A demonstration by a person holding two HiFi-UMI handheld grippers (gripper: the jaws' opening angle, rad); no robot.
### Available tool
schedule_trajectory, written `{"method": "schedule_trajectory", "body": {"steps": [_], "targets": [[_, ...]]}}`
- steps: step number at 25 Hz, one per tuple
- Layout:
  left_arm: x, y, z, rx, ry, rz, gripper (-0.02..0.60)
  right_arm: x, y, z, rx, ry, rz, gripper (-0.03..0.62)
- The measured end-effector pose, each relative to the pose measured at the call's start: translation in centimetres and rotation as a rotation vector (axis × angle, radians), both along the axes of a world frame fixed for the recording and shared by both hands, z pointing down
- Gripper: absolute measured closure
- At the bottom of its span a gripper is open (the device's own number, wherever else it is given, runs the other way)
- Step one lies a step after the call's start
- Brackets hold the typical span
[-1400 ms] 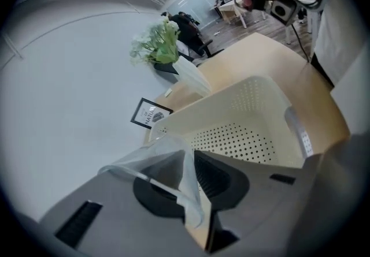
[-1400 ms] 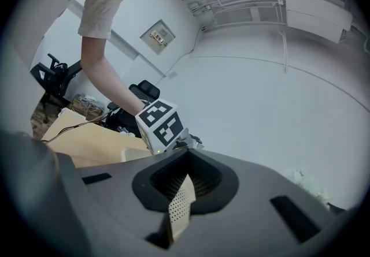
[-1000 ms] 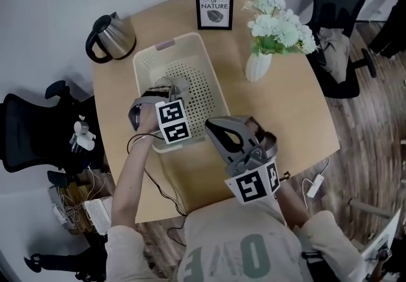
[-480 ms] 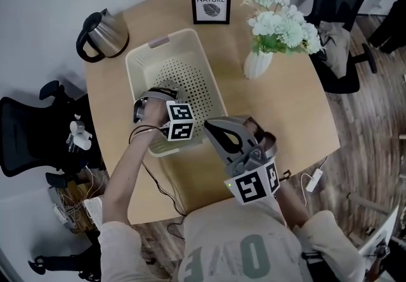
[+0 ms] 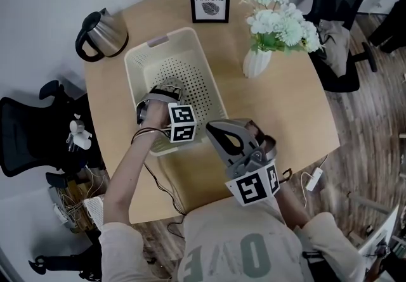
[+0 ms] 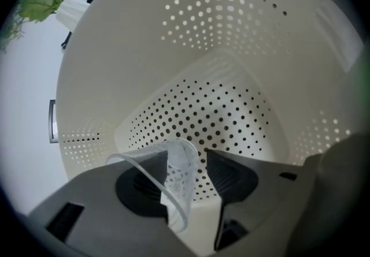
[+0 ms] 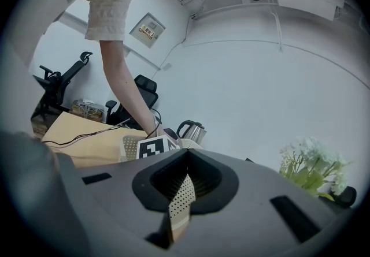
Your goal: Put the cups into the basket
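Inside the basket (image 6: 202,105), your left gripper (image 6: 188,155) points down at the floor full of little holes. Its jaws are opening. A clear cup (image 6: 173,183) is between them. The cup leans on one jaw, and there is a gap between it and the other jaw, so nothing is squeezing it. You cannot tell if the cup touches the basket floor.

Your right gripper (image 5: 212,127) is up over the bench (image 5: 285,103), just beside the basket at 5 o'clock. Its jaws are closed together and hold nothing.

From the basket, the kettle (image 5: 101,35) is at 10 o'clock, the picture frame (image 5: 210,0) is at 1 o'clock, and the white vase (image 5: 257,64) of flowers is at 2 o'clock. All three stand on the bench.
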State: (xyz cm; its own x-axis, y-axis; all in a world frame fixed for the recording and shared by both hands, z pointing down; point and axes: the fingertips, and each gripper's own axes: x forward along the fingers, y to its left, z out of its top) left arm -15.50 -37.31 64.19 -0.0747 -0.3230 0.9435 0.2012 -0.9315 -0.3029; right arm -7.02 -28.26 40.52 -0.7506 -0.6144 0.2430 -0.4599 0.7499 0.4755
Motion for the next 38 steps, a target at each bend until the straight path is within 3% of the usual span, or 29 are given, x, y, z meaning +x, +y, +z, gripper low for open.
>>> {"method": "schedule_trajectory", "body": {"steps": [2,4,10,16,20,23,27,29,32,35,38], "targets": [[0.6,-0.4,-0.4,0.044,0.038,-0.023,0.360,0.2,0.0,-0.2,0.003,-0.003,0.005,0.595],[0.4,-0.9,-0.6,0.098,0.026,-0.016,0.351,0.4,0.1,-0.4,0.007,-0.006,0.009,0.595],[-0.3,-0.6,-2.0,0.150,0.043,-0.048,0.351,0.6,0.9,-1.3,0.018,-0.020,0.011,0.595],[-0.4,-0.3,-5.8,0.246,0.140,-0.137,0.351,0.2,2.4,-2.2,0.029,-0.031,-0.008,0.595],[-0.2,0.0,-9.4,0.310,0.244,-0.212,0.351,0.0,3.4,-2.6,0.036,-0.030,-0.015,0.595],[0.2,0.4,-12.2,0.330,0.388,-0.311,0.353,-0.2,3.8,-3.1,0.052,-0.027,-0.018,0.595],[0.6,1.5,-15.8,0.338,0.645,-0.501,0.356,-0.5,4.4,-3.9,0.076,-0.027,-0.028,0.595],[0.8,2.2,-18.2,0.383,0.776,-0.573,0.428,-0.6,4.6,-4.3,0.083,-0.027,-0.033,0.595],[1.0,3.6,-21.5,0.492,0.959,-0.640,0.551,-0.8,4.7,-4.9,0.097,-0.027,-0.035,0.595],[0.7,5.8,-25.1,0.650,1.111,-0.665,0.569,-1.1,4.5,-5.4,0.110,-0.039,-0.025,0.595],[0.0,8.5,-29.3,0.829,1.315,-0.696,0.572,-1.2,4.2,-5.8,0.113,-0.051,-0.003,0.595]]}}
